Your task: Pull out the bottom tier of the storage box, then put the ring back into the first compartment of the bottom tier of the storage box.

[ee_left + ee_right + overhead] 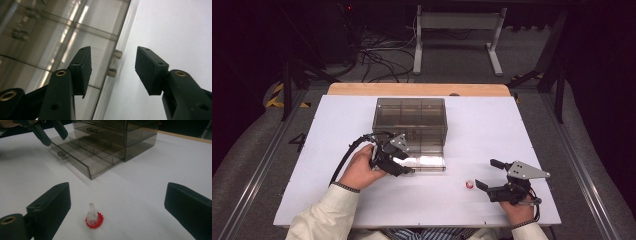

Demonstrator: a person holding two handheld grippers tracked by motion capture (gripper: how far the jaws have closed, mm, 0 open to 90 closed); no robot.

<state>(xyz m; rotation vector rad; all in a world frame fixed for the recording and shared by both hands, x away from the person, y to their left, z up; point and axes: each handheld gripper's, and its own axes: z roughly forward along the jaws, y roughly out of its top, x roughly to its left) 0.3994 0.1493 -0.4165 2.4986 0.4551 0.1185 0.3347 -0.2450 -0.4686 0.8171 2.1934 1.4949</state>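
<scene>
So far the bottom drawer (86, 160) of the smoky transparent plastic drawer cabinet (410, 120) is pulled out. My left tongs (113, 63) stand apart around its small clear handle (113, 65) without pressing it. The small clear piece with a red toothed base (93, 219) stands on the white bench (492, 130), just ahead between my wide-apart right tongs (117, 205). I judge that picking it up and putting it in the drawer is left.

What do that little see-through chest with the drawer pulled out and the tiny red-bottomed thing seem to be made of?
The drawer chest looks like smoke-tinted clear plastic: you see its dividers through glossy walls that mirror the lights. The small piece seems plastic too, a clear glossy top on a red toothed base; too small to be sure.
</scene>
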